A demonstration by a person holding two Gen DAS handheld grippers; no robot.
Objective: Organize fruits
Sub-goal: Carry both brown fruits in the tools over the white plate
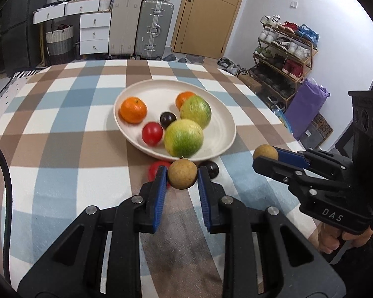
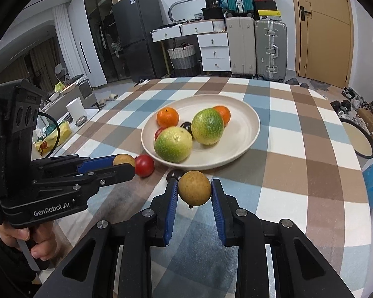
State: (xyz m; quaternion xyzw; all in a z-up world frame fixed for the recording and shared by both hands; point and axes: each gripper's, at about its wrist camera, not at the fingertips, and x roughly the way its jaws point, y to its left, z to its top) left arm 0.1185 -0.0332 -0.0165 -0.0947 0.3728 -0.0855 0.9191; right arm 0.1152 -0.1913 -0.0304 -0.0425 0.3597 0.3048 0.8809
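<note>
A: Left wrist view. The left gripper [image 1: 182,177] sat at lower centre, its blue pads [image 1: 160,193] clamped on a small tan round fruit [image 1: 182,173].
B: Where was the plate?
A: The white plate [image 1: 218,121] lay at centre frame on the checked tablecloth [image 1: 62,149]. In it: two green-yellow fruits [image 1: 184,137], two oranges [image 1: 133,110], one red tomato [image 1: 152,133] and a dark plum [image 1: 168,120]. Just below the plate's near rim, on the cloth, a second red tomato [image 1: 155,170] and a second dark plum [image 1: 211,169] were partly hidden behind the pads.
B: And the other tool?
A: The right gripper [image 1: 266,155] entered from the right edge, closed on another tan fruit [image 1: 265,152]. A hand [image 1: 335,241] held its grip at lower right.
B: Right wrist view?
A: The right gripper [image 2: 194,191] was at lower centre, pads tight on its tan fruit [image 2: 194,188]. The plate [image 2: 246,129] was at centre. The left gripper [image 2: 125,165] came in from the left, shut on its fruit [image 2: 123,160], touching or just beside the loose tomato [image 2: 144,165]; I could not tell which. The loose plum [image 2: 175,173] lay right behind the right gripper's left pad. A hand [image 2: 20,238] showed at lower left.
</note>
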